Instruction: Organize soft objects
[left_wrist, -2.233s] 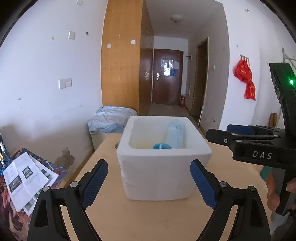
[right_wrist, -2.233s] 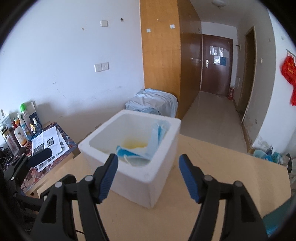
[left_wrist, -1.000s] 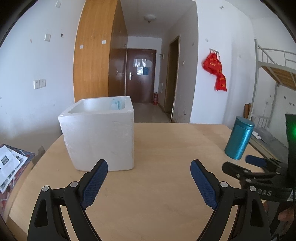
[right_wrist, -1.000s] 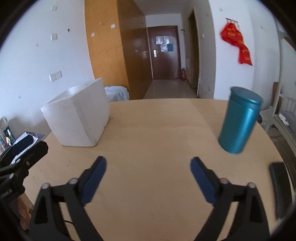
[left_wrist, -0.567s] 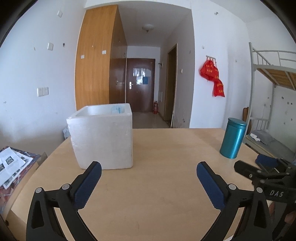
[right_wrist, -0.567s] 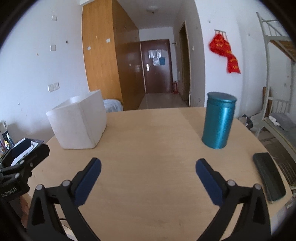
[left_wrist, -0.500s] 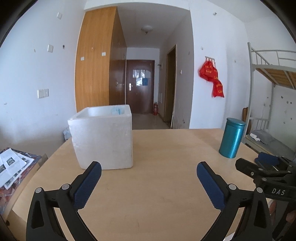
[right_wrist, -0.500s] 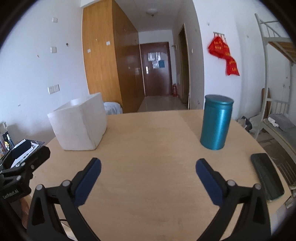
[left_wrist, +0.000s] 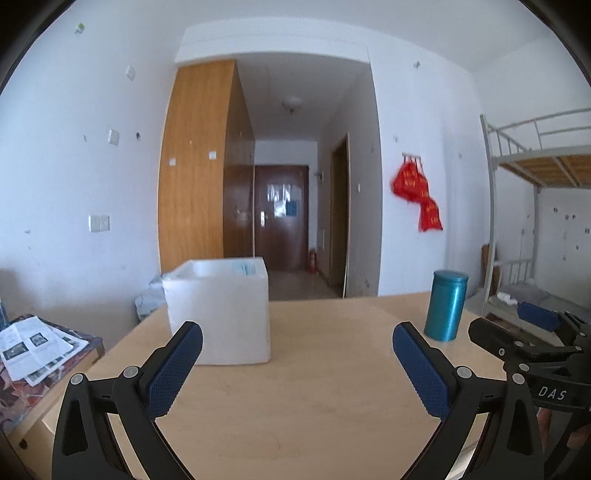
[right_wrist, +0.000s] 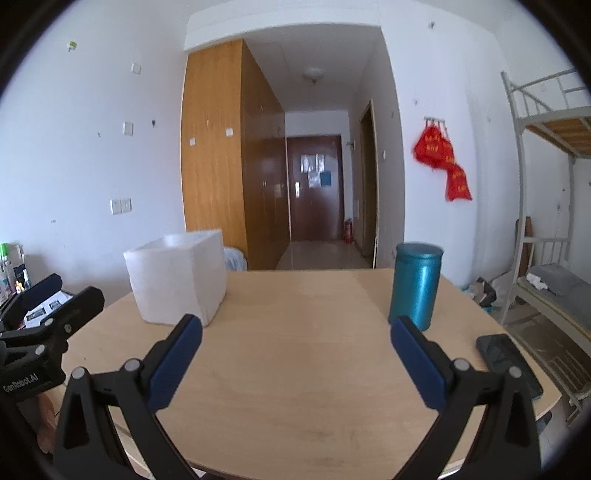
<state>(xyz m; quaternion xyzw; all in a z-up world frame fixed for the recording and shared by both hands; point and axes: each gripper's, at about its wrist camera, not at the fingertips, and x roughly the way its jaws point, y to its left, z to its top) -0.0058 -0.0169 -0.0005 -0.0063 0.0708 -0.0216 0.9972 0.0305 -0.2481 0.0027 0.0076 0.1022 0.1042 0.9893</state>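
Bare table lies open between the foam box and teal canister.

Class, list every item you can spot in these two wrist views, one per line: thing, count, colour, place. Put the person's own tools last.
foam box: one, white, left part of the table
soft blue items: count unclear, light blue, showing just above the box's rim
canister: one, teal, upright on the right part of the table
flat dark object: one, black, near the table's right edge
table: one, light wood, foreground
papers: several, white printed, on a low surface left of the table
red bags: a few, hanging on the right wall
bunk bed: one, grey metal frame, far right
left gripper: jaws open, empty
right gripper: jaws open, empty
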